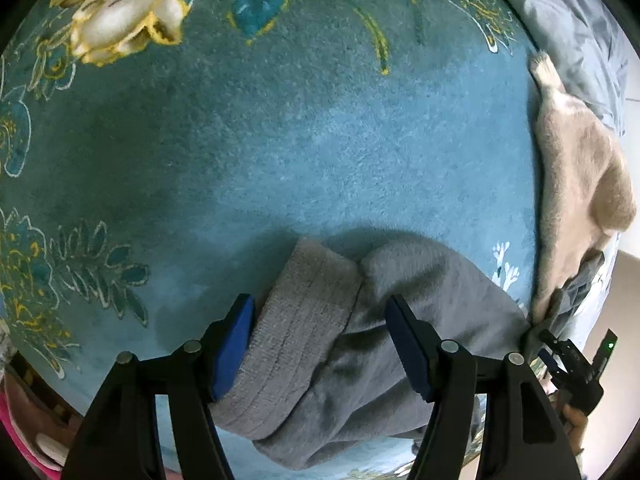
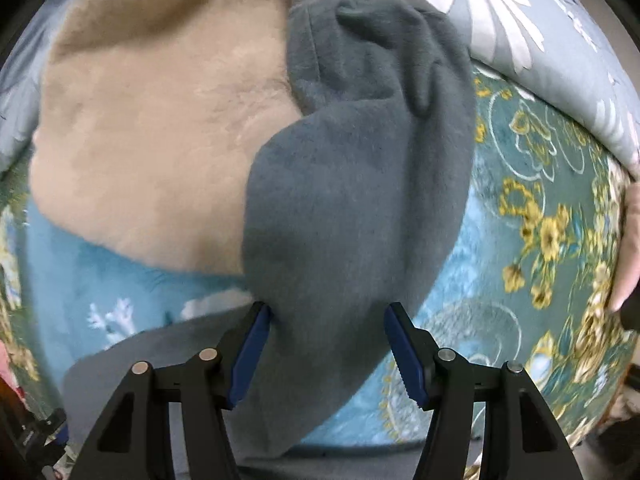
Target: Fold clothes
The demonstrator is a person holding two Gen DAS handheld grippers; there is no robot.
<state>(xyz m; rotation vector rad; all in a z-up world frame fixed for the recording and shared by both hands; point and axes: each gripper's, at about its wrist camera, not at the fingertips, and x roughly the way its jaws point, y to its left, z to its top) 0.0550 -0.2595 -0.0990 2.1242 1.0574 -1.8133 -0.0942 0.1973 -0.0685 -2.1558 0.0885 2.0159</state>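
Observation:
A grey fleece garment lies on the teal floral blanket (image 1: 320, 140). Its ribbed cuff (image 1: 304, 320) and sleeve lie between the blue pads of my left gripper (image 1: 320, 320), which stands open around them; the left pad sits at the cuff's edge. In the right wrist view the grey garment (image 2: 352, 184) runs down between the pads of my right gripper (image 2: 326, 320). That gripper is open, pointing down, with its left pad at the fabric's edge. The right gripper (image 1: 568, 364) also shows at the left view's right edge, beside the grey cloth.
A beige fleece garment (image 2: 152, 132) lies partly under the grey one and shows again as the beige garment (image 1: 576, 176) at the right. A grey-blue flowered duvet (image 2: 540, 28) borders the blanket. A pale pinkish shape (image 2: 630, 240) sits at the right rim.

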